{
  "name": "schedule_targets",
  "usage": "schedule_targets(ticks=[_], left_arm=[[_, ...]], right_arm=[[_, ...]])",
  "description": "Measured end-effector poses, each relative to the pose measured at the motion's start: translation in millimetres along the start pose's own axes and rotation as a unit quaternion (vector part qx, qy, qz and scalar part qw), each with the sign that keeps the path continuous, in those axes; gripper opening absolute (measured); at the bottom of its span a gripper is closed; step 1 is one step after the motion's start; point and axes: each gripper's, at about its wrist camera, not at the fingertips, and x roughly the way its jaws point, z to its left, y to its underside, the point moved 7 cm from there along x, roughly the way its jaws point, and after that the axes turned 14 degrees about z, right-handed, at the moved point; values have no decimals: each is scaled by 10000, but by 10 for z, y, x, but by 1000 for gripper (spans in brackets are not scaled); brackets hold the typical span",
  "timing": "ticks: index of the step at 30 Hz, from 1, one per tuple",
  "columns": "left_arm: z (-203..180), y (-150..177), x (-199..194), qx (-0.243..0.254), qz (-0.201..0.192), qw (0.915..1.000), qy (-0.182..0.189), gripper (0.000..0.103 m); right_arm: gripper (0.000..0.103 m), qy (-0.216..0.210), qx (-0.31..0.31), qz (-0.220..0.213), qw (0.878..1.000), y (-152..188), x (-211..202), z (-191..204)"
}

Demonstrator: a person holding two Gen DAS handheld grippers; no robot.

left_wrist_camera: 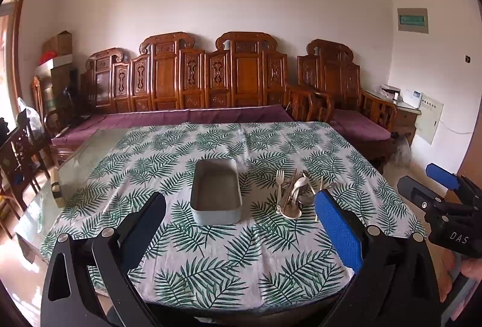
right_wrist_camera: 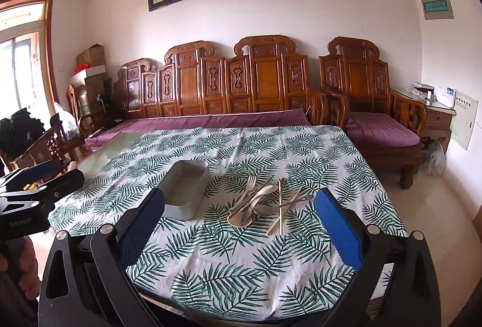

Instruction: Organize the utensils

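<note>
A grey rectangular box (left_wrist_camera: 216, 191) (right_wrist_camera: 185, 191) sits empty on the leaf-print tablecloth (left_wrist_camera: 229, 260) (right_wrist_camera: 241, 254). To its right lies a pile of utensils (left_wrist_camera: 293, 196) (right_wrist_camera: 256, 203): a cream fork, spoons, metal pieces and wooden chopsticks (right_wrist_camera: 281, 206). My left gripper (left_wrist_camera: 241, 203) hovers open above the near part of the table, facing the box, nothing between its fingers. My right gripper (right_wrist_camera: 239, 202) is open too, short of the utensil pile and holding nothing. The right gripper (left_wrist_camera: 446, 194) also shows at the right edge of the left wrist view.
A carved wooden sofa (left_wrist_camera: 192, 86) with purple cushions stands behind the table, and an armchair (right_wrist_camera: 373, 104) at the right. A bare glass strip of table (left_wrist_camera: 90, 152) lies left of the cloth. Wooden chairs (left_wrist_camera: 21, 152) stand at the left. A person's hand (left_wrist_camera: 470, 269) holds the right gripper.
</note>
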Motion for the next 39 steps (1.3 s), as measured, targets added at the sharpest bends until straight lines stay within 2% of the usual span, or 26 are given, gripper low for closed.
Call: schedule_targets(ticks=[39], left_arm=[[-68,-11,-107,43,-51,10000,28,96]], right_arm=[[101,-14,-5,-42,10000,-30,-78,19]])
